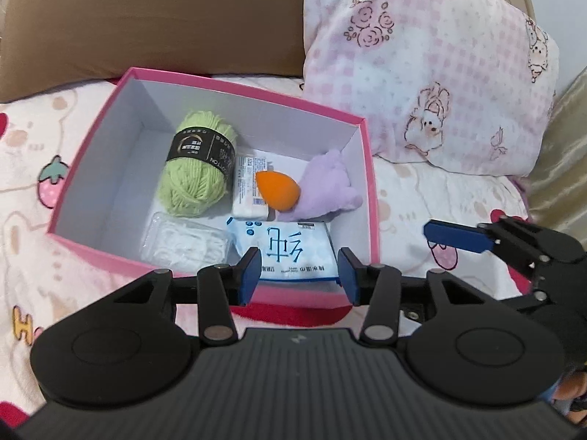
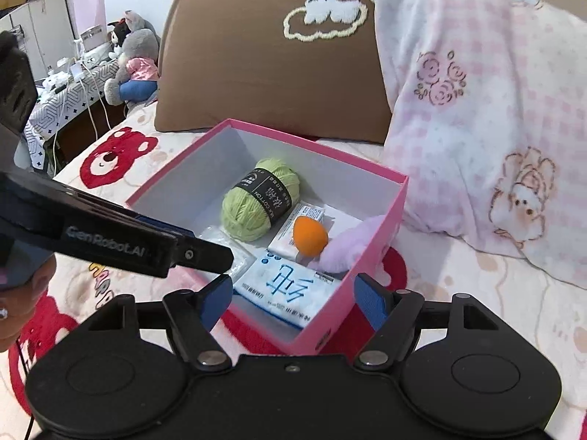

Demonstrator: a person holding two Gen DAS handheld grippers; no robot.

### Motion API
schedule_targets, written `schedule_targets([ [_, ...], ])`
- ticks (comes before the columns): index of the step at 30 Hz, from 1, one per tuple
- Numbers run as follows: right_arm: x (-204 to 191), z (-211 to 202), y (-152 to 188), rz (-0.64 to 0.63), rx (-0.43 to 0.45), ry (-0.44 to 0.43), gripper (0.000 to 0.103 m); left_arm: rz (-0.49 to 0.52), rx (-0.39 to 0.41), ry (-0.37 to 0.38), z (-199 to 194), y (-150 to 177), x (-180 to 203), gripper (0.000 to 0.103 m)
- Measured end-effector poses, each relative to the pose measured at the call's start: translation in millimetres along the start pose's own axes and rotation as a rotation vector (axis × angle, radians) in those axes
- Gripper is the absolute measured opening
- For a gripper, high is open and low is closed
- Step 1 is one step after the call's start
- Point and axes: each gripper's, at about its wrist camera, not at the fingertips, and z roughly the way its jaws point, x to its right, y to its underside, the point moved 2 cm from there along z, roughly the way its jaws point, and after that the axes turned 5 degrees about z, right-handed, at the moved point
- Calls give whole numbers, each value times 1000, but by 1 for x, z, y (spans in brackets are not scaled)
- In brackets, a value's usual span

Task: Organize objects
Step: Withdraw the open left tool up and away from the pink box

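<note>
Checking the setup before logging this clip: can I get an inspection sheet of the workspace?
Surface: bedspread, cartoon print.
Job's things: pink box holding green yarn, orange sponge, purple plush, wipes pack, clear packet, white packet.
Clutter: nothing seen on the bed.
Tools: left tool open, empty; right tool open, empty.
Cables: white cords at side table.
Surroundings: brown pillow, pink pillow, stuffed toys.

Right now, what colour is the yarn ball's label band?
Black, on the green yarn ball; clearest in the left wrist view.
</note>
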Motion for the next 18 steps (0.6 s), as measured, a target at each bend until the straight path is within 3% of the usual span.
schedule_targets([
  [7, -2, -40, 14, 24, 32, 35, 83, 17, 59, -62, -40, 17, 27, 58],
  [10, -1, -58, 22, 47, 40, 66, 84, 13, 76, -49, -58, 26, 38, 68],
  [13, -1, -76, 31, 65, 49, 104, 84, -1, 72, -12, -73, 37, 45, 68],
  [18, -1, -101, 44, 115, 64, 163, 86, 7, 27, -26, -83, 57, 53, 68],
])
